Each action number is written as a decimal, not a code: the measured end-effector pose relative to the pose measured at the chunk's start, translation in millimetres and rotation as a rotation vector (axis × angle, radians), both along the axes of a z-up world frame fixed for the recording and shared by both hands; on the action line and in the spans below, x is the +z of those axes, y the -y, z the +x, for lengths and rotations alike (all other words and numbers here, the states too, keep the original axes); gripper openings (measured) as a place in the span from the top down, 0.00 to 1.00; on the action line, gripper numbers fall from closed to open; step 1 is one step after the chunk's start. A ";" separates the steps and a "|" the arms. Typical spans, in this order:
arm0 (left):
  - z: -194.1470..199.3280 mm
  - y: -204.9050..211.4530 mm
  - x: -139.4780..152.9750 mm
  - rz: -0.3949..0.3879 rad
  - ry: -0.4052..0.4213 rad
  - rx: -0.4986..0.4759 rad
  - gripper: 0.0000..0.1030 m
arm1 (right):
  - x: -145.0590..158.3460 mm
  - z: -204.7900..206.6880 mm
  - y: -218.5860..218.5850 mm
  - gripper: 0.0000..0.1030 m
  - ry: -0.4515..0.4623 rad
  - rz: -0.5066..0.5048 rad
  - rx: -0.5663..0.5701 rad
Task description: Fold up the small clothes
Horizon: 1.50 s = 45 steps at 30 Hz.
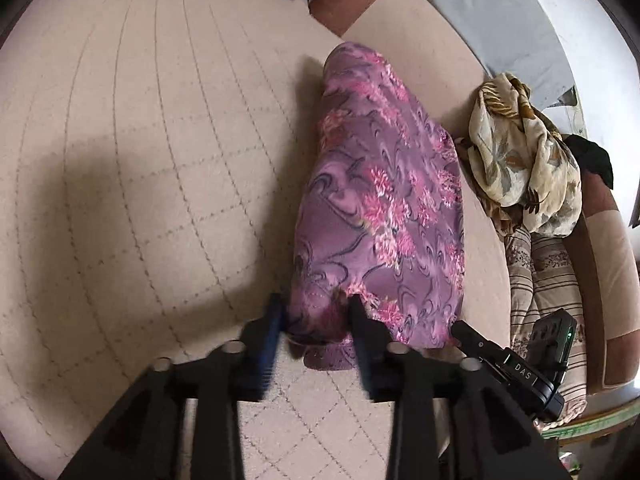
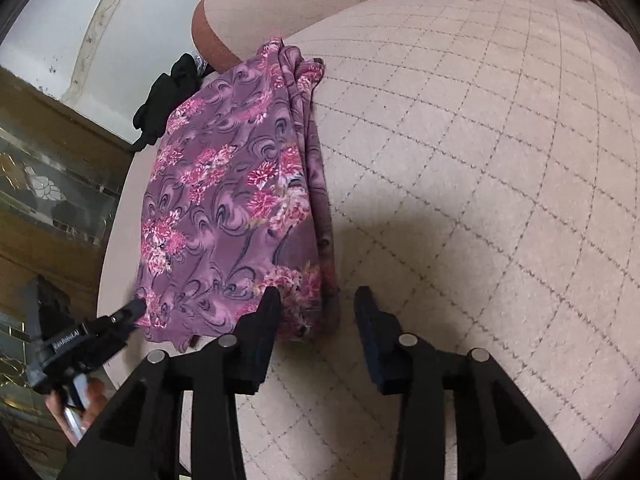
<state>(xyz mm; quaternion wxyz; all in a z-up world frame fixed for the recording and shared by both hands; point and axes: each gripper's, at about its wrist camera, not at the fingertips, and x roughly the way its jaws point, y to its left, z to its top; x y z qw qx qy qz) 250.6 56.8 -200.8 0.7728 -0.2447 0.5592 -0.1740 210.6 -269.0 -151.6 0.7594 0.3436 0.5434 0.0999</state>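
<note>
A purple garment with pink flowers (image 1: 384, 216) lies folded lengthwise on a beige quilted cushion (image 1: 140, 160). My left gripper (image 1: 316, 316) is open, its fingers on either side of the garment's near corner, and the cloth bunches between them. In the right wrist view the same garment (image 2: 232, 208) lies at the left. My right gripper (image 2: 316, 312) is open at the garment's near right corner, with its left finger (image 2: 268, 312) against the cloth. The left gripper's tip (image 2: 132, 312) touches the garment's near left edge.
A crumpled beige floral cloth (image 1: 520, 160) lies on the sofa's right side above striped fabric (image 1: 544, 280). Black clothing (image 2: 168, 96) lies beyond the garment's far end. A glass-and-wood table (image 2: 52, 184) stands beside the sofa. The right gripper's body (image 1: 516, 368) is at lower right.
</note>
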 end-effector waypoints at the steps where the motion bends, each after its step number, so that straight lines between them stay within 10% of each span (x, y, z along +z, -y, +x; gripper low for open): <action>1: 0.0 0.8 -0.3 -0.005 0.005 -0.001 0.52 | -0.5 -0.2 -0.4 0.60 0.003 0.004 -0.004; 5: 0.6 10.2 -5.4 0.055 0.036 -0.010 0.48 | -5.5 -3.3 -1.8 0.60 -0.012 -0.018 0.016; 9: -0.6 22.1 2.0 0.118 0.079 -0.034 0.88 | 1.1 0.6 -10.9 0.86 -0.036 -0.099 0.051; 13: -15.3 5.6 41.7 0.067 0.183 -0.006 0.89 | 23.2 -11.1 -4.7 0.91 0.038 -0.053 0.021; 19: -9.8 12.4 10.7 0.193 0.093 -0.013 0.86 | 5.5 -7.2 -23.0 0.90 -0.001 -0.127 0.068; 22: -17.0 17.3 26.9 0.231 0.139 -0.045 0.73 | 18.1 -10.0 -16.1 0.76 0.026 -0.106 0.054; 24: -17.7 9.2 32.3 0.208 0.144 -0.023 0.61 | 23.1 -11.6 -9.5 0.33 0.022 -0.126 0.026; 27: -13.2 -11.0 35.8 0.130 0.151 0.063 0.37 | 21.5 -11.1 1.0 0.30 0.029 -0.069 -0.009; 32: 22.6 -3.1 25.0 0.090 0.094 0.034 0.35 | 8.2 28.4 3.5 0.30 0.014 0.015 -0.006; 35: 37.0 2.5 4.3 0.078 0.032 0.013 0.43 | -4.0 48.0 -13.4 0.61 -0.026 0.016 0.074; 40: 35.7 3.8 -10.9 0.000 -0.033 0.011 0.88 | -4.8 48.6 -21.0 0.79 -0.008 -0.033 0.080; 45: 14.2 -12.1 25.4 -0.042 0.002 0.012 0.96 | 16.5 42.5 -10.0 0.87 0.020 0.056 0.042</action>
